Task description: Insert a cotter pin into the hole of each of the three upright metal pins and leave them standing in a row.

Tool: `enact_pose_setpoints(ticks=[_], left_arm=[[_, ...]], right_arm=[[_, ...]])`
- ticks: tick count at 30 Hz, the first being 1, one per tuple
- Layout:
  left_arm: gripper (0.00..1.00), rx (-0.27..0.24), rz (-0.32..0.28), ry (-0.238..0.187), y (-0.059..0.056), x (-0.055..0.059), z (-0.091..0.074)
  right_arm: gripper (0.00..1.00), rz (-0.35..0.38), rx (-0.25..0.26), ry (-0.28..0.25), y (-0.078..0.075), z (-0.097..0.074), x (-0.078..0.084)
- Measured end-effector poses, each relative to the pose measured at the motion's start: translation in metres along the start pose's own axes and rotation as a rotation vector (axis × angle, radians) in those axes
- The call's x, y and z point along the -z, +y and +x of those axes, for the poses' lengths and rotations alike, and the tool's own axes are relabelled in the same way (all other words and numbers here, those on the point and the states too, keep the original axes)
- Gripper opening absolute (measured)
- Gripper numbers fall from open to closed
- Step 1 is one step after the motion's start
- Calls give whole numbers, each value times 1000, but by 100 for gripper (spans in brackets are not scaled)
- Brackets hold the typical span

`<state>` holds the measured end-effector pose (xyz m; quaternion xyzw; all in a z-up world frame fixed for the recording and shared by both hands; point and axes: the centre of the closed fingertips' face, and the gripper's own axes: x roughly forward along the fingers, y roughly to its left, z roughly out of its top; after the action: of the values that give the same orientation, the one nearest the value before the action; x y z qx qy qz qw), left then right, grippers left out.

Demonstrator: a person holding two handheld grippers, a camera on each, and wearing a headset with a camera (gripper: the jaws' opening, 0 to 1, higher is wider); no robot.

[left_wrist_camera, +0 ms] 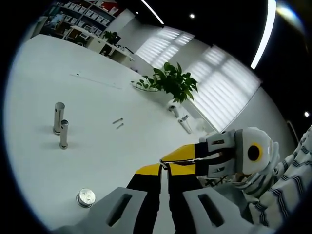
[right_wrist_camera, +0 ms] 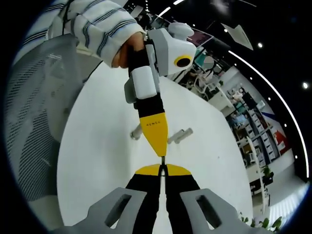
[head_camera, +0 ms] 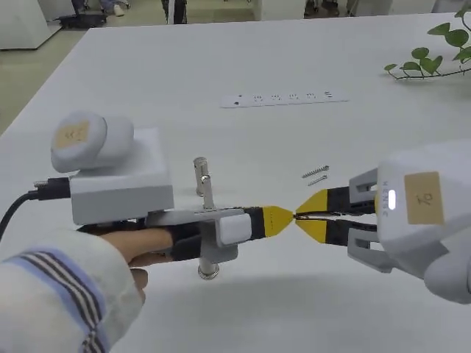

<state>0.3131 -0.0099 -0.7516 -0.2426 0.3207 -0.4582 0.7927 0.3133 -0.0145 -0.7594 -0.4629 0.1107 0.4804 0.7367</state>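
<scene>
My left gripper and right gripper meet tip to tip above the table, both shut. A thin cotter pin bridges their yellow tips, and both pairs of jaws pinch it. Two upright metal pins stand close together just behind the left gripper. A third metal pin shows its round base below that gripper, its shaft hidden. In the left gripper view the two pins stand at the left, and the third is nearer. Two loose cotter pins lie on the table beyond the tips.
A white power strip lies flat further back on the white table. Plant leaves reach in at the far right. A striped sleeve and hand hold the left gripper at the lower left.
</scene>
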Motion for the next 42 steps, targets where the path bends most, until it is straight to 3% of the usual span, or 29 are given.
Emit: enact_pose_setpoints(ticks=[4,15,21,24,28,33,37,40,42], left_arm=[[2,-2,-38,-9,2,-2,-3],[0,-20,-12,20,4,-1,-4],[0,-16,-9,22,5,-2,-5],[0,-14,-12,19,4,-2,-5],[0,-18,5,18,5,-2,-6],[0,-10,82,29,3,0,-10],[0,4,149,25,-1,-2,-15],[0,19,232,38,-2,-1,-19],[0,49,317,69,-7,4,-23]], right_arm=[[2,-11,-1,-5,-1,0,-2],[3,-9,-29,-13,0,2,-4],[4,25,-44,-41,-1,2,-6],[13,64,-52,-66,-1,2,-8],[15,111,-61,-67,-2,2,-5],[21,261,-113,-108,0,0,-1],[23,335,-135,-125,-3,-3,3],[25,395,-157,-160,-3,-5,4],[26,474,-210,-185,0,-7,4]])
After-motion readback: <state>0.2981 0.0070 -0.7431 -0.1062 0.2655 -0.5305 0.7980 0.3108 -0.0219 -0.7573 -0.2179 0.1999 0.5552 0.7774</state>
